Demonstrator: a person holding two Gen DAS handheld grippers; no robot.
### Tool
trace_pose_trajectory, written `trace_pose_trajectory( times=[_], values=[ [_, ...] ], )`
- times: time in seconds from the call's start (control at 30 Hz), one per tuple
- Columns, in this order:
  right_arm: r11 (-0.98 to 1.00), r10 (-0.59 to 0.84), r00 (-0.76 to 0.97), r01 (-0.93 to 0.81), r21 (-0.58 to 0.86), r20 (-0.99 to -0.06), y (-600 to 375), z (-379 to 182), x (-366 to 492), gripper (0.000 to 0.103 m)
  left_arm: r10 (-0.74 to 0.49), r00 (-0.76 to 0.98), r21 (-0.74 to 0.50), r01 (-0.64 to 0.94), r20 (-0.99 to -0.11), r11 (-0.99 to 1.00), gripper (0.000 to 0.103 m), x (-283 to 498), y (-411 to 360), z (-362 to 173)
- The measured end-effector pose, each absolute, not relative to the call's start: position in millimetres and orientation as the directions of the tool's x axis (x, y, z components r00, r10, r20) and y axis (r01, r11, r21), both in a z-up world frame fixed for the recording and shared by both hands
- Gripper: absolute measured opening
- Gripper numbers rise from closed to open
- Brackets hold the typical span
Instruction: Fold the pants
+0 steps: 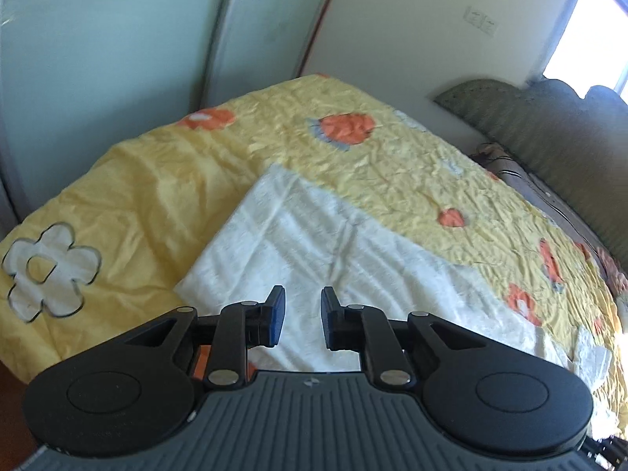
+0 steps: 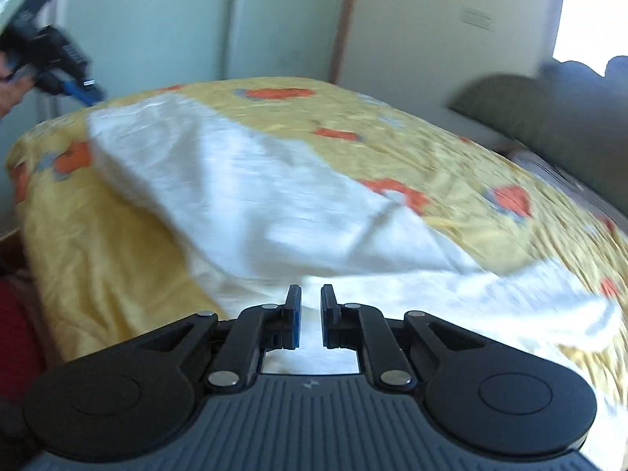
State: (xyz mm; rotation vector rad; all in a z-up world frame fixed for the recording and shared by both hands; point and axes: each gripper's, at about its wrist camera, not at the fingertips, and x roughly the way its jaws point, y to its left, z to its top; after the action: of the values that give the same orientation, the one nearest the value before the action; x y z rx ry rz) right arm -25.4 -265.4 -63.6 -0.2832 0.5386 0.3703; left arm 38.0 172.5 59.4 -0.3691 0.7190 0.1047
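Seeing white pants (image 1: 314, 235) spread on the yellow flowered bedspread (image 1: 392, 149) | pale wardrobe doors (image 1: 98, 39) behind the bed | my left tool (image 1: 302, 314) open, empty | right tool (image 2: 311, 314) slightly parted, gripping nothing

White pants (image 1: 314, 243) on yellow-quilted bed (image 1: 129, 180)

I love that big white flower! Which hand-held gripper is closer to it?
Left hand-held gripper: the white flower lies beside it; the right hand-held gripper hovers over the pants.
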Motion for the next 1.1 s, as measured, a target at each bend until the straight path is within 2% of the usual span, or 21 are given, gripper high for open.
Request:
trace_pose_trajectory(
  times=[0.13, 0.23, 0.3, 0.37, 0.47, 0.5, 0.57, 0.63, 0.67, 0.73, 0.77, 0.83, 0.9, 0.97, 1.0, 1.03, 1.07, 1.1],
  values=[
    [0.997, -0.022, 0.842, -0.023, -0.076, -0.540, -342.2, -77.7, -21.6, 0.010, -0.243, 0.721, -0.322, 0.029, -0.649, 0.946, 0.026, 66.9, 114.0, 58.7],
    [0.976, -0.108, 0.818, 0.194, 0.095, -0.565, -410.5, -95.7, -28.7, 0.011, -0.437, 0.607, -0.388, 0.219, -0.664, 0.895, 0.028, 88.6, 58.9, 44.8],
    [0.928, -0.177, 0.784, 0.334, 0.165, -0.595, -450.8, -109.1, -36.4, 0.011, -0.534, 0.523, -0.419, 0.332, -0.664, 0.845, 0.035, 94.3, 21.3, 34.7],
    [0.857, -0.259, 0.767, 0.463, 0.227, -0.587, -477.0, -105.8, -45.6, 0.013, -0.590, 0.455, -0.433, 0.407, -0.667, 0.804, 0.041, 96.2, -10.9, 27.0],
    [0.873, -0.232, 0.810, 0.418, 0.251, -0.539, -485.9, -91.7, -37.8, 0.017, -0.640, 0.376, -0.421, 0.517, -0.671, 0.745, 0.048, 92.5, -56.9, 11.3],
    [0.890, -0.200, 0.822, 0.381, 0.253, -0.534, -488.5, -89.8, -26.6, 0.026, -0.650, 0.357, -0.416, 0.545, -0.671, 0.728, 0.048, 90.0, -69.7, 6.4],
    [0.894, -0.161, 0.819, 0.358, 0.271, -0.550, -501.0, -95.5, -1.9, 0.038, -0.666, 0.323, -0.416, 0.579, -0.672, 0.701, 0.050, 88.2, -87.3, -2.4],
    [0.890, -0.134, 0.789, 0.362, 0.277, -0.600, -513.6, -106.0, 18.8, 0.036, -0.675, 0.295, -0.425, 0.592, -0.677, 0.685, 0.051, 90.2, -100.5, -9.8],
    [0.901, -0.147, 0.799, 0.352, 0.255, -0.583, -516.3, -106.6, 21.5, 0.036, -0.678, 0.286, -0.426, 0.599, -0.677, 0.678, 0.052, 90.4, -104.7, -12.5],
    [0.854, -0.372, 0.702, 0.515, 0.071, -0.607, -502.4, -93.6, 27.3, 0.040, -0.677, 0.282, -0.420, 0.607, -0.680, 0.675, 0.052, 92.1, -111.9, -15.7],
    [0.839, -0.456, 0.690, 0.545, -0.011, -0.562, -487.9, -84.4, 27.4, 0.040, -0.686, 0.277, -0.419, 0.621, -0.673, 0.662, 0.053, 90.8, -114.5, -17.0],
    [0.906, -0.357, 0.788, 0.423, 0.019, -0.502, -463.1, -69.0, 32.4, 0.040, -0.689, 0.257, -0.408, 0.648, -0.677, 0.643, 0.053, 90.7, -125.8, -18.8],
    [0.950, -0.226, 0.839, 0.303, 0.079, -0.496, -441.3, -57.8, 53.4, 0.043, -0.674, 0.256, -0.377, 0.667, -0.693, 0.642, 0.053, 87.8, -136.6, -22.5],
    [0.973, -0.165, 0.851, 0.222, 0.057, -0.498, -417.7, -51.8, 85.1, 0.043, -0.638, 0.286, -0.310, 0.688, -0.715, 0.656, 0.039, 83.0, -147.5, -26.2],
    [0.979, -0.164, 0.848, 0.205, 0.025, -0.504, -406.8, -50.4, 103.3, 0.047, -0.624, 0.303, -0.281, 0.695, -0.720, 0.662, 0.035, 80.2, -150.6, -27.9],
    [0.980, -0.175, 0.836, 0.201, -0.007, -0.521, -397.7, -51.1, 123.7, 0.052, -0.611, 0.321, -0.255, 0.698, -0.724, 0.669, 0.029, 77.9, -153.0, -29.6],
    [0.978, -0.185, 0.821, 0.205, -0.025, -0.541, -392.5, -53.4, 142.9, 0.063, -0.601, 0.335, -0.236, 0.699, -0.725, 0.675, 0.025, 76.2, -154.2, -31.2],
    [0.976, -0.197, 0.803, 0.216, -0.034, -0.562, -390.3, -57.1, 161.4, 0.070, -0.592, 0.352, -0.216, 0.700, -0.725, 0.681, 0.024, 74.8, -155.3, -33.0]
  ],
)
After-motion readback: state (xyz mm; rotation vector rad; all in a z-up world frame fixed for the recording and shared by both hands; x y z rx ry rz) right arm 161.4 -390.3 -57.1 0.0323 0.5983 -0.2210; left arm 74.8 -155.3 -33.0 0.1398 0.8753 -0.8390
